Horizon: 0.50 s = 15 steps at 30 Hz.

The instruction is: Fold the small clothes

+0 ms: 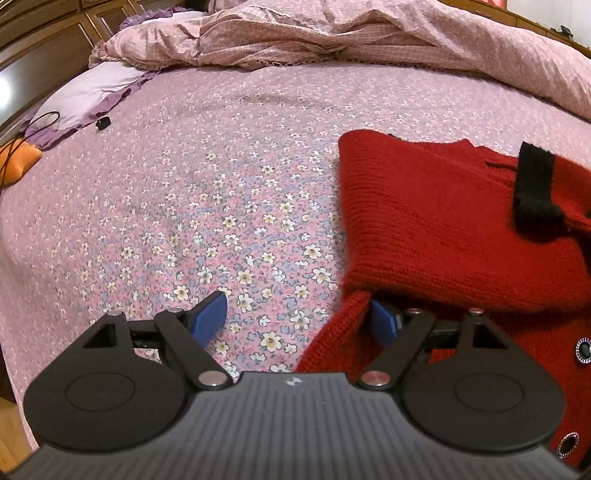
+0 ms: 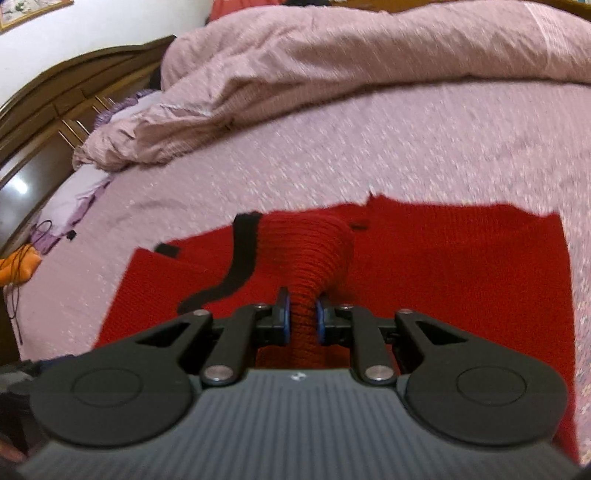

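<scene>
Currently the right hand-held gripper (image 2: 302, 319) is clamping a bunched sleeve, apparently, of the red sweater (image 2: 443, 266) lying on the bed (image 1: 184, 184); the left hand-held gripper (image 1: 295, 317) is gaping empty at the sweater's nine o'clock edge. Next, lay the sleeve across.

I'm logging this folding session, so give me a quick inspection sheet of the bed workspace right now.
Surface: floral bedspread, bare left of the garment.
Job's things: red knit sweater with black trim, lying flat, partly folded.
Clutter: orange item and lilac pillow at the far left.
Grippers: left gripper open at the sweater's edge; right gripper shut on a bunched fold.
Cables: black cable by the pillow.
Surroundings: rumpled pink duvet, wooden headboard.
</scene>
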Each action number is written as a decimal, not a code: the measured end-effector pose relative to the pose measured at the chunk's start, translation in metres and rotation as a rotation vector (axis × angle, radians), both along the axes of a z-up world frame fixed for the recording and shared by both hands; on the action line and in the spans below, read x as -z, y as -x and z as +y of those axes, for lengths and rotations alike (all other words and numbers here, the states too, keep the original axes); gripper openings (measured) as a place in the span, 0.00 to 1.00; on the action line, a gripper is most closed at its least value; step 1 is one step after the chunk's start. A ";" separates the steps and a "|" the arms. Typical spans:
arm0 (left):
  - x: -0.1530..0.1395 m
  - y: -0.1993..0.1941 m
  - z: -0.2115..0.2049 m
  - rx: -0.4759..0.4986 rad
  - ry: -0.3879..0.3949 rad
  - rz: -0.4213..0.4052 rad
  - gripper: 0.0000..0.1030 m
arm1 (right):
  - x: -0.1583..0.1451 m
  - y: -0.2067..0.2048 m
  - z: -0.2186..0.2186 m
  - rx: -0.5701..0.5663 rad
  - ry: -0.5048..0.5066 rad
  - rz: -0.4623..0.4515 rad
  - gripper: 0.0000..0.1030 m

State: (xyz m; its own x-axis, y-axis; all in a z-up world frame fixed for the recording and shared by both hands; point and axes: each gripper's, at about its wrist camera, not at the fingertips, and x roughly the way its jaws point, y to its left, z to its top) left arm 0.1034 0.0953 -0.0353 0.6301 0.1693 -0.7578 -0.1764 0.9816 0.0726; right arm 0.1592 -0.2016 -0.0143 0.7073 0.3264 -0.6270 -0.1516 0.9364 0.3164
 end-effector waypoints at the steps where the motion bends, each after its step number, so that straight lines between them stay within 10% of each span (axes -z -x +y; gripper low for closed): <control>1: -0.001 0.001 -0.001 0.005 -0.002 0.001 0.82 | 0.003 0.000 -0.002 0.013 0.002 0.007 0.22; 15: -0.057 0.019 -0.012 0.105 0.030 -0.099 0.82 | -0.033 0.039 -0.007 0.034 0.094 -0.058 0.41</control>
State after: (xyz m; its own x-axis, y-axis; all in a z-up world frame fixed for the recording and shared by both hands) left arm 0.0841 0.0830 0.0219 0.7149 0.0764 -0.6950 -0.0770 0.9966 0.0305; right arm 0.1203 -0.2085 0.0191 0.7531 0.2433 -0.6113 -0.1352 0.9665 0.2180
